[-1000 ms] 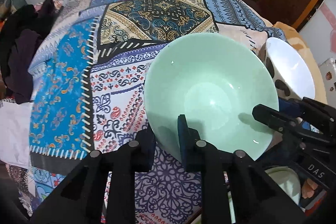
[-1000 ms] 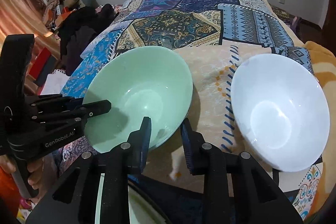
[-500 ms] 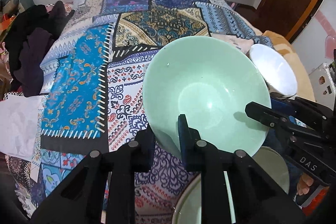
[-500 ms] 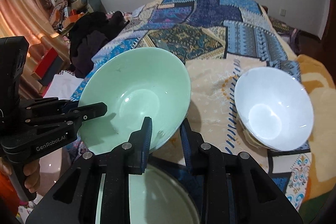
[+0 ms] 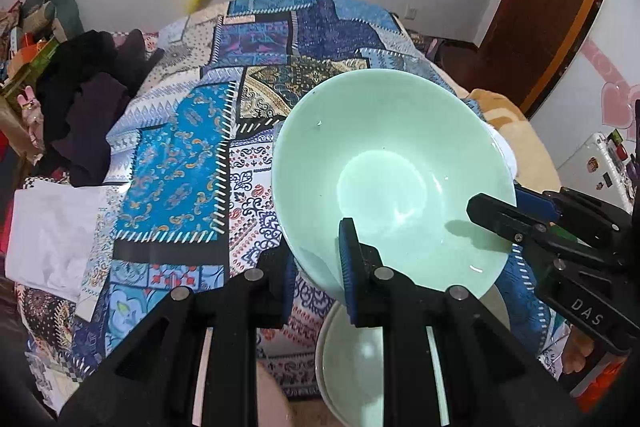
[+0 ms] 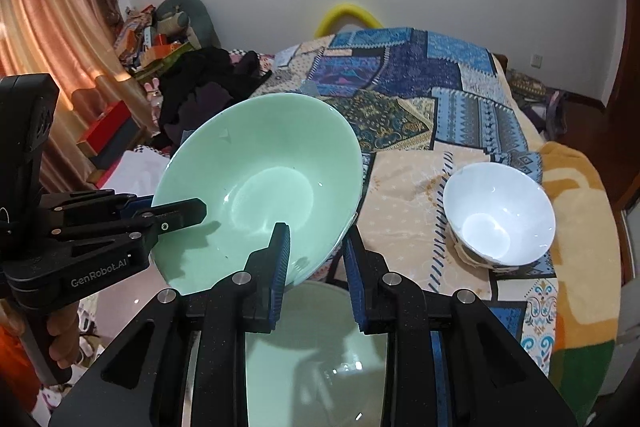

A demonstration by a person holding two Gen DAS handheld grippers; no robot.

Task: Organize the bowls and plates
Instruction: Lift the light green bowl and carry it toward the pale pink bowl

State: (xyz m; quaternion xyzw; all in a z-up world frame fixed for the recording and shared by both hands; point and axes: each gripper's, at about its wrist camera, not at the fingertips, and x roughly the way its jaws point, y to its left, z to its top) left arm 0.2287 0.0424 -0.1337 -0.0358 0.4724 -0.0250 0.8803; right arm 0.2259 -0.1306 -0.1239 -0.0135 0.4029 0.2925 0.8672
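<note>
Lower green dish (image 6: 320, 359) behind tongs

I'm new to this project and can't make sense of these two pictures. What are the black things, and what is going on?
They are hand-held tongs, one per hand, each with a camera looking along its fingers. In the left camera's picture, the left tongs pinch the rim of a pale green glossy bowl. In the right camera's, the right tongs grip the same bowl's opposite rim. It hangs over a pale green plate. A white bowl sits on the patchwork bedspread.
</note>
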